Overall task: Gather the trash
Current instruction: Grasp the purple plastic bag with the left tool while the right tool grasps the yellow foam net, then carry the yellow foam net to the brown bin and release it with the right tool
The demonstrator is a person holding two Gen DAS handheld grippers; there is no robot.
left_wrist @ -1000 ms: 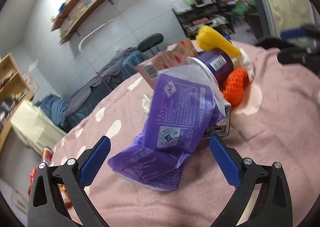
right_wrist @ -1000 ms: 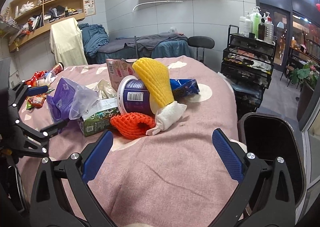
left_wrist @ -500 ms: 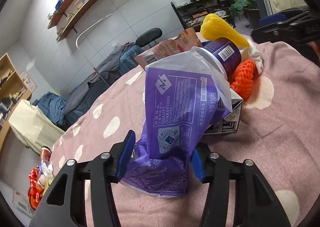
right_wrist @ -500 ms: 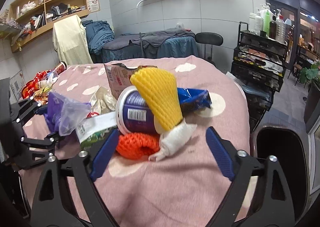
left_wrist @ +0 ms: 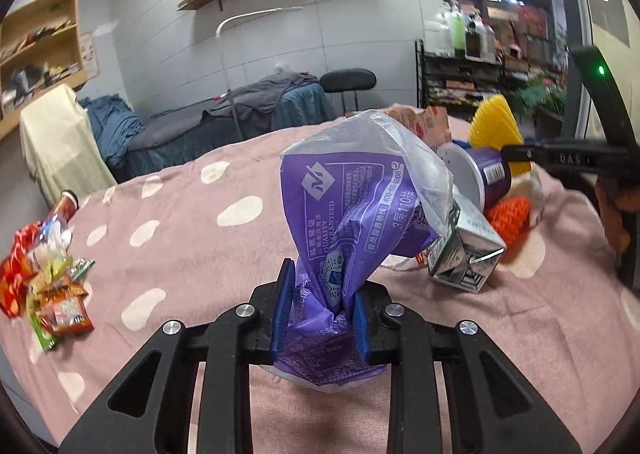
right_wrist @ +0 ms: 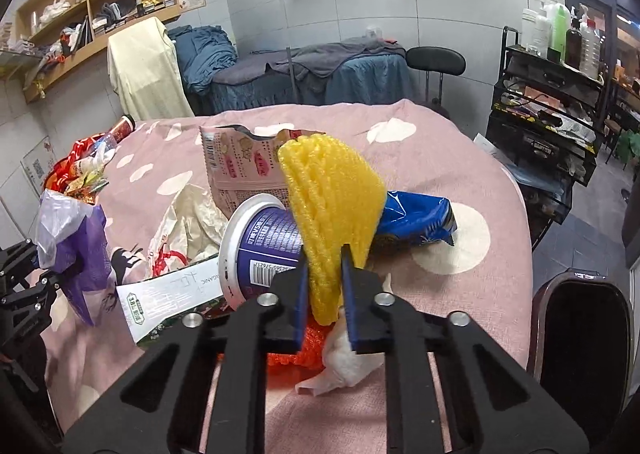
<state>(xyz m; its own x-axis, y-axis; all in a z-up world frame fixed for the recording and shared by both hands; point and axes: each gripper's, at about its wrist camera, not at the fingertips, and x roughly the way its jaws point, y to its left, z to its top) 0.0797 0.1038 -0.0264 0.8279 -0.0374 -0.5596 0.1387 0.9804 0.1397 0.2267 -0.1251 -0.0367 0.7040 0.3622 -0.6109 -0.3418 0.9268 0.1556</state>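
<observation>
My left gripper is shut on a purple plastic wrapper, which stands up between the pads over the pink tablecloth. My right gripper is shut on a yellow foam net that lies over a purple cup. An orange foam net, a green and white carton, a white tissue, a blue packet and a pink snack bag lie around the cup. The purple wrapper also shows in the right wrist view.
A pile of red and green snack wrappers lies at the table's left edge. A dark bin stands right of the table. A black stool, a massage bed and a shelf trolley stand behind.
Both grippers went from wide open to shut. The left closed on the purple wrapper and lifted it upright. The right moved in and closed on the yellow foam net.
</observation>
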